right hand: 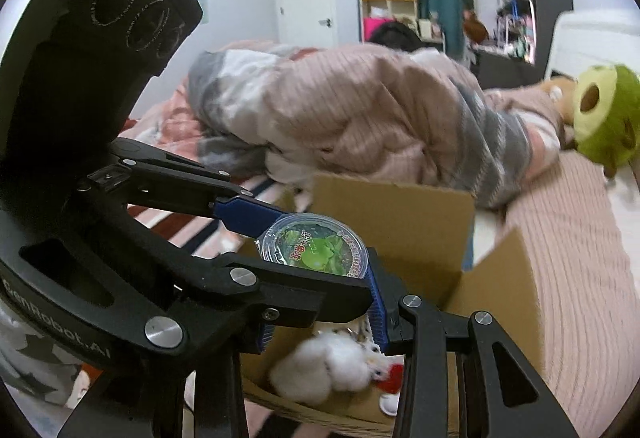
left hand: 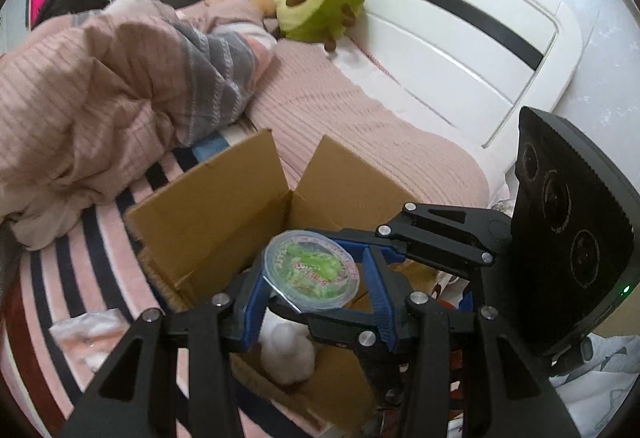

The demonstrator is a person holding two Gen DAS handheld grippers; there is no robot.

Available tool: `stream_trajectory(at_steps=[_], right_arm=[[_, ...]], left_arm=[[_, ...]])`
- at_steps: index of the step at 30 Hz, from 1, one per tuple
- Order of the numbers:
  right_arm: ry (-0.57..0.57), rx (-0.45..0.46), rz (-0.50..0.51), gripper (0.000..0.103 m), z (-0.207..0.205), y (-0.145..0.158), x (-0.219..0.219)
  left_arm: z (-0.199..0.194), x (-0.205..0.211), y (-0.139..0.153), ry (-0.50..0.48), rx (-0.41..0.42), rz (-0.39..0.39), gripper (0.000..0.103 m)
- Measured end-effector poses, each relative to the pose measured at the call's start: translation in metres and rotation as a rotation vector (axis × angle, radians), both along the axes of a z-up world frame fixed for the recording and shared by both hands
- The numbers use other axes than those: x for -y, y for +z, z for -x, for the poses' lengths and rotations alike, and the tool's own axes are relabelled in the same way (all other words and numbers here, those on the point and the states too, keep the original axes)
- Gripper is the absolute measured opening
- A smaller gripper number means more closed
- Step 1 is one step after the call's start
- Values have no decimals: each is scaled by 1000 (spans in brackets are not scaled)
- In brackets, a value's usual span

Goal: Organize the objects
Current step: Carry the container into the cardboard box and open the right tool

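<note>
Both pairs of blue fingers pinch one clear jelly cup: the left gripper and the right gripper clamp its sides above an open cardboard box on the bed's striped blanket. Its green lid label is unreadable. "GenRobot.AI" marks the left gripper's body. White plush lies inside the box.

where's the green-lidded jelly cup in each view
Left wrist: jelly cup low centre, between blue fingers above the cardboard box.
Right wrist: jelly cup just below centre, over the same cardboard box.
Shared landmark: avocado plush, top centre there; far right here.
</note>
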State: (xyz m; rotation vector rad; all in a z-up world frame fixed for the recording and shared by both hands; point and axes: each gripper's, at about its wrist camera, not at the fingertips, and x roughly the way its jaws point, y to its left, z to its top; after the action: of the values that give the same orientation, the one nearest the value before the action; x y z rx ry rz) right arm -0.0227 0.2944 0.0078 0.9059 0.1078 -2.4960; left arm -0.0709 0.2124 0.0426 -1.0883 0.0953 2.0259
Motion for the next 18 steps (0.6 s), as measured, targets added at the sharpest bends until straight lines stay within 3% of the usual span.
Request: stream_trajectory(at_steps=[9, 11, 13, 18], right_arm=[[-13, 83, -27, 35, 13, -14, -2], [-23, 86, -45, 36, 13, -15, -2], [-31, 88, -53, 48, 13, -14, -1], [-53, 57, -64, 49, 3, -5, -1]], left_arm=[[12, -8, -13, 8, 47, 54, 43], [11, -7, -11, 18, 39, 66, 50], [9, -3, -7, 30, 27, 61, 63], [-1, 14, 12, 65, -29, 39, 76]])
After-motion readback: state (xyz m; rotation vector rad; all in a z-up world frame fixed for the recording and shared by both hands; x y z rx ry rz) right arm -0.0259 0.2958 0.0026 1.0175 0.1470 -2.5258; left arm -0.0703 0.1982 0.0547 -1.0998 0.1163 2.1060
